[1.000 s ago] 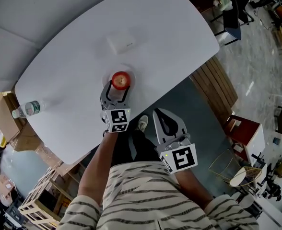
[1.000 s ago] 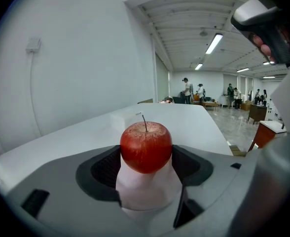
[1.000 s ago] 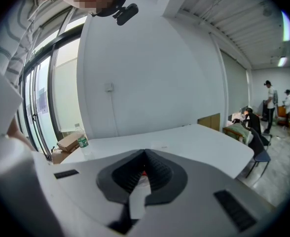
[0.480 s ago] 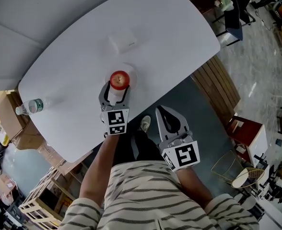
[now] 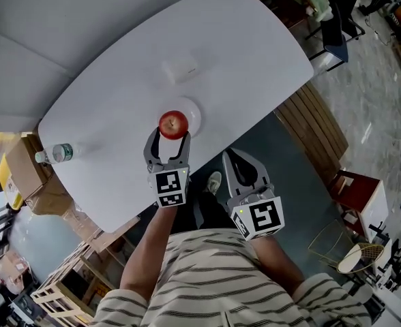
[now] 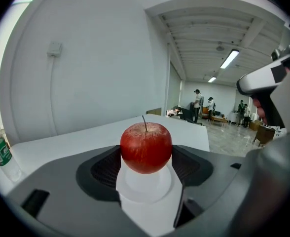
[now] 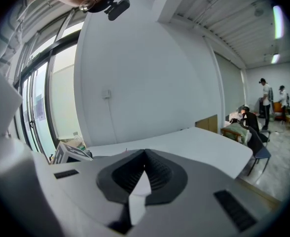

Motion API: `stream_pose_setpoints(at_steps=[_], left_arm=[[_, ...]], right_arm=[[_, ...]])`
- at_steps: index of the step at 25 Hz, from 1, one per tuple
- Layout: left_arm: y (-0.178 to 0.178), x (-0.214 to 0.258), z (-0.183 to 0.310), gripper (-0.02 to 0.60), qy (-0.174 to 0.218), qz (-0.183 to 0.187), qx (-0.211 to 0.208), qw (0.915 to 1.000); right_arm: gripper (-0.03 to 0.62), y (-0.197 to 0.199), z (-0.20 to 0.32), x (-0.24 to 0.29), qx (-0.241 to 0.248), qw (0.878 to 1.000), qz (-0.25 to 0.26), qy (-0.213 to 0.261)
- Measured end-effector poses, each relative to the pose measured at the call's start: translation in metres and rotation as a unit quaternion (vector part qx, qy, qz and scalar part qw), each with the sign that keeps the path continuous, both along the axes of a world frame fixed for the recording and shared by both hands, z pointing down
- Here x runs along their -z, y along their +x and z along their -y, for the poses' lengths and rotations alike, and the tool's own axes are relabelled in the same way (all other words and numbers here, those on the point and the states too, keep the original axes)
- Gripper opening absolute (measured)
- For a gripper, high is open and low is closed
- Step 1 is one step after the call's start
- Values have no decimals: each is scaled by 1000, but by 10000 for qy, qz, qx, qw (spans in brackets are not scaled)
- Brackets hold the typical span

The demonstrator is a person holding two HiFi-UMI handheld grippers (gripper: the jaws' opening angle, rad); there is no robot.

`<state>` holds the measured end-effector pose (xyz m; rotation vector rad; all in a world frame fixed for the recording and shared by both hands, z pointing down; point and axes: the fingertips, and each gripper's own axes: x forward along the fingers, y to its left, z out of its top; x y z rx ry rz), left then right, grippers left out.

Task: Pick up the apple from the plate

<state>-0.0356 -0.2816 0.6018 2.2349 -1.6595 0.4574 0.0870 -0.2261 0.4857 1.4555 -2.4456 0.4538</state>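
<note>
The red apple sits between the two fingers of my left gripper, which is shut on it from the near side. In the left gripper view the apple touches both ribbed pads and hangs just above the small white plate. From the head view the plate shows past the apple, to its right, near the table's front edge. My right gripper is shut with nothing in it, held off the table over the floor, to the right of the left one.
On the white table lie a flat white box beyond the plate and a water bottle at the left end. Cardboard boxes stand left of the table, a slatted wooden bench to its right.
The left gripper has closed in around the apple and taken hold of it. The apple now sits off the plate's centre, toward me. The right gripper has hardly moved.
</note>
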Motion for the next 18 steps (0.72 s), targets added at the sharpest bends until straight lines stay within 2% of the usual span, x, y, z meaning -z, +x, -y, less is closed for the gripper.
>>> stream_pose_setpoints(at_steps=[9, 18], left_arm=[[3, 38, -13, 331, -1, -1, -49, 10000], [8, 103, -24, 331, 351, -102, -56, 9993]], right_arm=[[12, -5, 5, 24, 12, 9997, 76, 233], [12, -10, 6, 55, 152, 9986, 67, 496]])
